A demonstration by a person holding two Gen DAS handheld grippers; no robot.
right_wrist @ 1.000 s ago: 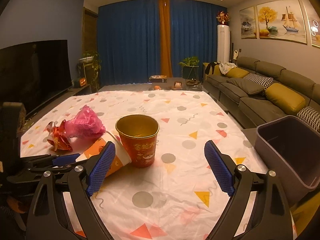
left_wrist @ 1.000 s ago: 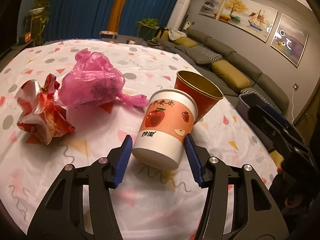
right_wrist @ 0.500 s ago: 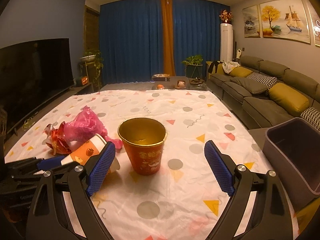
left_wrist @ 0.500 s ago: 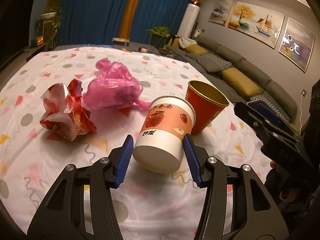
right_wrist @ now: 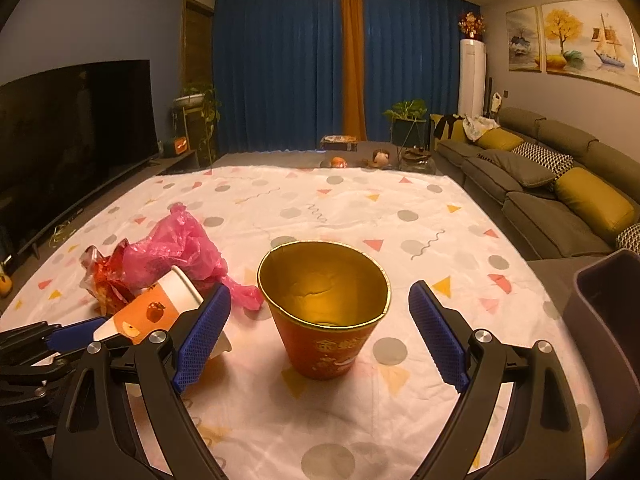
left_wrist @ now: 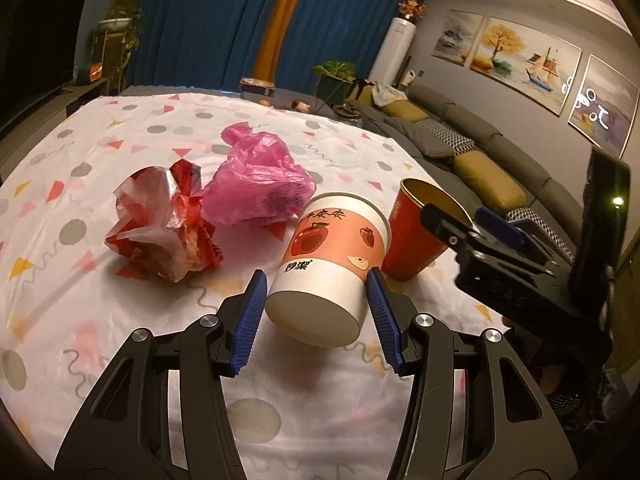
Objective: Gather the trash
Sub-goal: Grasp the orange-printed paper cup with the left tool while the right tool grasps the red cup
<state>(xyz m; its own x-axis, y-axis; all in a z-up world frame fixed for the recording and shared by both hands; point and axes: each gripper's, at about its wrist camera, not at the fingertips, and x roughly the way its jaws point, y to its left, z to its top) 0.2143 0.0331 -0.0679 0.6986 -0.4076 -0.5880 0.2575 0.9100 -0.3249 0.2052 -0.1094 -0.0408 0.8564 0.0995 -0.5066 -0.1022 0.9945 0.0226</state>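
Pink bag (left_wrist: 258,178) and red wrapper (left_wrist: 162,222) lie behind gripped apple cup (left_wrist: 330,260)

I log: blue curtains (right_wrist: 280,72), grey sofa (right_wrist: 560,184) with mustard cushions, dark television (right_wrist: 72,128), framed paintings (right_wrist: 568,40).

Dim warm indoor light; fisheye-warped, dark corners.

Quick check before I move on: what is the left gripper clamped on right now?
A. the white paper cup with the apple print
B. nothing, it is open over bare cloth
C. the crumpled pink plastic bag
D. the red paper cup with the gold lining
A. In the left wrist view the left gripper has its blue pads pressed on both sides of the tilted white paper cup with the apple print.
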